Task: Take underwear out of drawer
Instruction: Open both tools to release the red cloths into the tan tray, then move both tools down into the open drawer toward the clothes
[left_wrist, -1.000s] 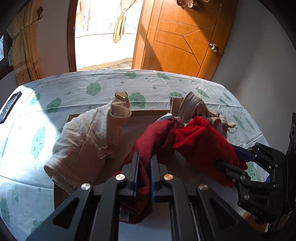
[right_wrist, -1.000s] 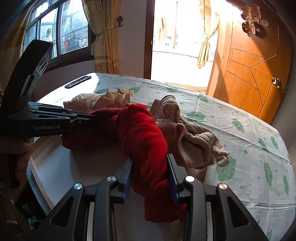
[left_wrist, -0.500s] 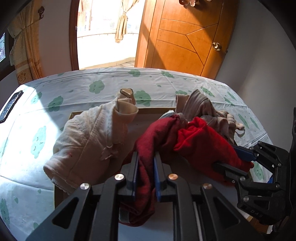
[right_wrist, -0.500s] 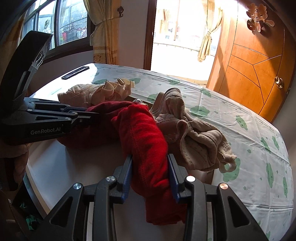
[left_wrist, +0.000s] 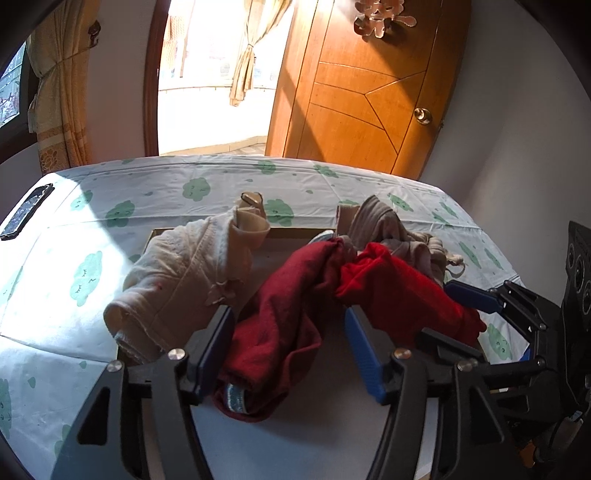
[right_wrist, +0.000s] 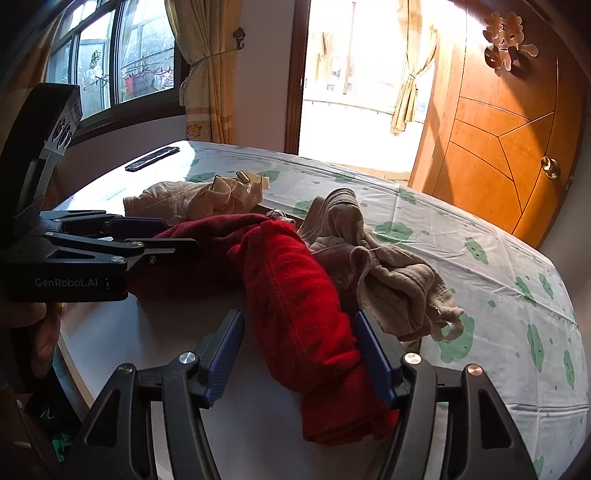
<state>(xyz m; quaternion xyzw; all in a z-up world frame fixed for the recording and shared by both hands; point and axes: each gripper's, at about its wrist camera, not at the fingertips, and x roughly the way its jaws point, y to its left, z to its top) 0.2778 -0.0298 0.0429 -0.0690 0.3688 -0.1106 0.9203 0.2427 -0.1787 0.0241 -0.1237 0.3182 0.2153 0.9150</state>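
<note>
Red underwear (left_wrist: 280, 317) lies bunched on a white panel (left_wrist: 314, 435) on the bed. Its darker end, with a silvery waistband, sits between the fingers of my left gripper (left_wrist: 290, 332). The jaws are opening: the left pad brushes the cloth and the right pad stands clear. The brighter red end (right_wrist: 295, 295) lies between the fingers of my right gripper (right_wrist: 299, 332), whose jaws are also opening, with a gap at the left pad. Each view also shows the other gripper, the right gripper (left_wrist: 436, 310) and the left gripper (right_wrist: 181, 232), at the cloth.
A cream bra (left_wrist: 177, 273) lies left of the red cloth and a beige garment (left_wrist: 391, 229) behind it to the right. The bed sheet (left_wrist: 221, 184) has green cloud prints. A dark phone (left_wrist: 26, 210) rests at the bed's far left. A wooden door (left_wrist: 369, 92) stands beyond.
Both grippers were clamped on the red underwear and have spread their jaws. The cloth has slumped loose onto the white panel between the fingers.
</note>
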